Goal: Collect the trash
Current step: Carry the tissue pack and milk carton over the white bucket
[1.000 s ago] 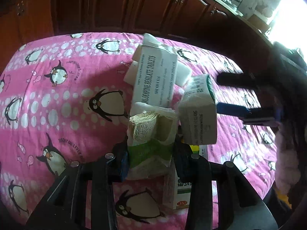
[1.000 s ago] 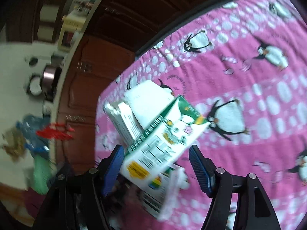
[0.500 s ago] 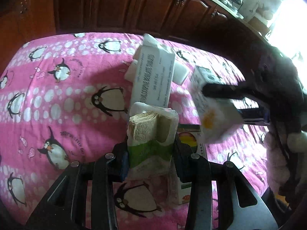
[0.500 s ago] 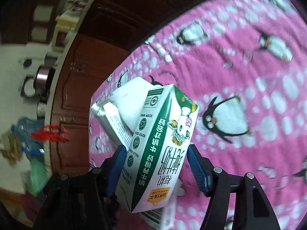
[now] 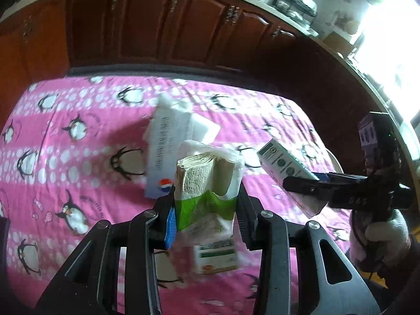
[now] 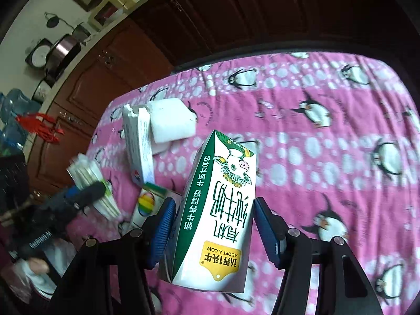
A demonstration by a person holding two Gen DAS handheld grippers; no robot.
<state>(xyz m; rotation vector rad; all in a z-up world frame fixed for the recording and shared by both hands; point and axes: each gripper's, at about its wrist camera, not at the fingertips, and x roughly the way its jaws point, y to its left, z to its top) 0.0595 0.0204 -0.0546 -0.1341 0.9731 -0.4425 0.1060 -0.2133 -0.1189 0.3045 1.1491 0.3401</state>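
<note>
My left gripper (image 5: 206, 223) is shut on a green-and-white tissue pack (image 5: 207, 183) and holds it above the pink penguin cloth (image 5: 65, 157). My right gripper (image 6: 215, 232) is shut on a green-and-white milk carton (image 6: 220, 210), lifted off the cloth; the carton also shows in the left wrist view (image 5: 286, 173), with the right gripper (image 5: 302, 183) at the right. The left gripper (image 6: 86, 194) and tissue pack (image 6: 89, 181) show in the right wrist view. A white medicine box (image 5: 168, 152), white foam blocks (image 6: 170, 123) and a small colourful carton (image 6: 147, 202) lie on the cloth.
Dark wooden cabinets (image 5: 157, 26) run behind the table, with kitchenware on the counter above. A red plastic bag (image 6: 39, 128) and water bottles are at the far left of the right wrist view. A bright window (image 5: 388, 39) is at the right.
The right gripper has lifted the milk carton up and away to the right, turning it upright in its jaws. The left gripper has risen with the tissue pack.
</note>
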